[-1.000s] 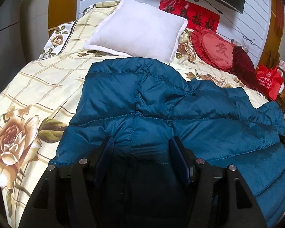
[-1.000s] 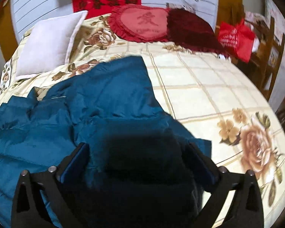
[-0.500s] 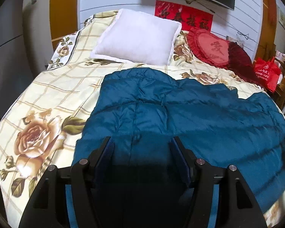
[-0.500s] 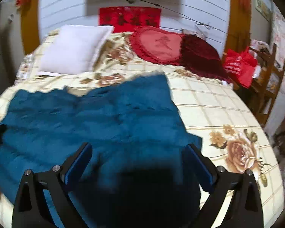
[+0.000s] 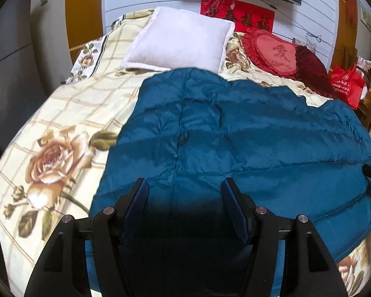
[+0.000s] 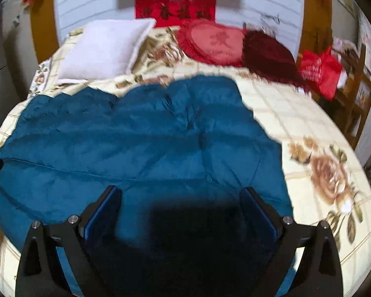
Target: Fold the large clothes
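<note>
Jacket (image 5: 235, 133): one, blue, on bed (image 5: 61, 113) | left tongs (image 5: 184, 185), right tongs (image 6: 180, 190): both released | pillows: three

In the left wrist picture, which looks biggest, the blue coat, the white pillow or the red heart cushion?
Biggest to smallest, as they look in that view:
1. blue coat, though it also lies nearest the camera
2. white pillow
3. red heart cushion
The pillow and cushion lie about equally far back, so that comparison is fair.

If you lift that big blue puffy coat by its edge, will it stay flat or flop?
The blue quilted coat will probably flop and sag; it already creases and drapes over the bed. Its puffy quilting suggests it is light for its size. The smooth, faintly shiny fabric may slip between gripper fingers.
</note>
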